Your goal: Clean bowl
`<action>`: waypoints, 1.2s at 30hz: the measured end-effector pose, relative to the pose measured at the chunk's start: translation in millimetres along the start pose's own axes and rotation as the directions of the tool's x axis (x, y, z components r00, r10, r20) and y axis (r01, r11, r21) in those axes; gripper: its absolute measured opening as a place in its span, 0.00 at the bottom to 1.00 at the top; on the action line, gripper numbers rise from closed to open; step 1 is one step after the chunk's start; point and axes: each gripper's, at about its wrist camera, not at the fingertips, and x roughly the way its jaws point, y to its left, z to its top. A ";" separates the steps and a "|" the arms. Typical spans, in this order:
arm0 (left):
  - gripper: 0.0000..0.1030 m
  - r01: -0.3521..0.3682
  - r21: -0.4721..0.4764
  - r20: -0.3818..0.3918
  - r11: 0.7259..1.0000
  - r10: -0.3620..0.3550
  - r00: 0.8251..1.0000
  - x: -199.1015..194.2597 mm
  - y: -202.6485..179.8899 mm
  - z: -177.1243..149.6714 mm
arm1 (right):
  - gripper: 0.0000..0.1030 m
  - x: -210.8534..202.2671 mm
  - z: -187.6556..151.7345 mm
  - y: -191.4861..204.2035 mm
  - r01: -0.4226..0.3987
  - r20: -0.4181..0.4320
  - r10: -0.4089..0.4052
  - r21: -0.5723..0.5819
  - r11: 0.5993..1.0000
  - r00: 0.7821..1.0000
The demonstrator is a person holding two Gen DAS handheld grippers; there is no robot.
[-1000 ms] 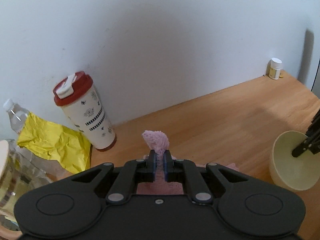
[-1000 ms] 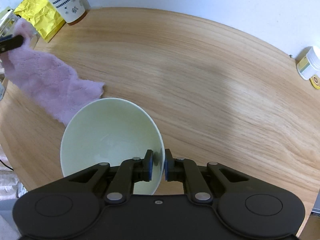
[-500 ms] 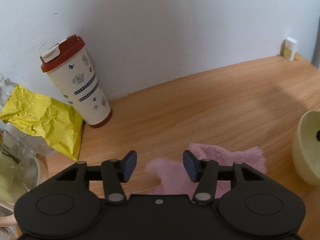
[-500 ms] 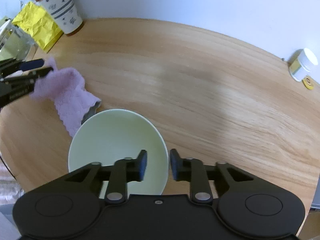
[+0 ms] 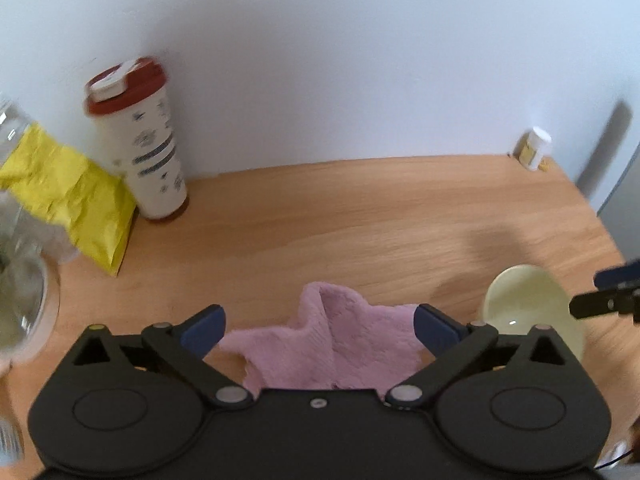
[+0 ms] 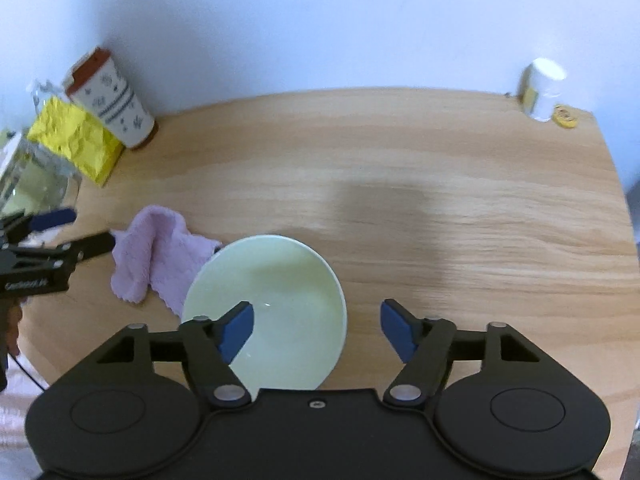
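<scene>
A light wooden table (image 6: 400, 184) butts against a plain white wall (image 6: 320, 28); soft, even light.

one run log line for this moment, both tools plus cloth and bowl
left tool: open | right tool: open | pink cloth: crumpled on table, touching bowl | bowl: upright, unheld

The wooden tabletop (image 6: 400, 168) meets a white wall at the back. A pale green bowl (image 6: 280, 280) sits upright near its front edge, a crumpled pink cloth (image 6: 156, 256) touching its left side. At the back left stand a red-lidded tumbler (image 6: 116, 108) and a yellow bag (image 6: 76, 140); a small white bottle (image 6: 542, 88) stands at the back right.
</scene>
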 end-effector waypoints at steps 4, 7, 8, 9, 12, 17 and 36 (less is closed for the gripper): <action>1.00 0.025 -0.054 -0.016 0.998 -0.026 1.000 -29.4 -8.3 2.2 | 0.88 -31.8 -9.9 9.1 0.053 0.066 -0.054 0.017 0.998 0.996; 1.00 0.022 -0.064 0.006 0.998 -0.022 1.000 -55.9 -19.4 0.5 | 0.94 -65.0 -20.6 17.7 0.091 0.109 -0.093 0.015 0.996 0.990; 1.00 0.013 -0.057 0.025 0.998 -0.012 1.000 -66.3 -24.8 -1.1 | 0.98 -72.6 -23.3 17.9 0.089 0.118 -0.090 0.019 0.996 0.989; 1.00 0.000 -0.052 0.036 0.999 0.002 0.999 -75.8 -30.2 -3.2 | 1.00 -89.7 -29.1 19.1 0.068 0.146 -0.072 0.027 0.997 0.987; 1.00 -0.028 -0.063 0.033 0.998 0.030 0.999 -98.7 -43.3 -11.5 | 1.00 -120.0 -41.7 22.8 0.098 0.188 -0.096 0.001 0.995 0.977; 1.00 -0.022 -0.110 0.010 0.994 0.023 1.000 -130.9 -61.7 -30.4 | 1.00 -154.1 -61.6 19.6 0.121 0.191 -0.119 0.000 0.993 0.974; 1.00 -0.091 -0.086 0.040 0.992 0.095 0.995 -183.1 -116.8 -68.4 | 1.00 -214.5 -122.9 17.7 0.130 0.244 -0.113 -0.056 0.990 0.963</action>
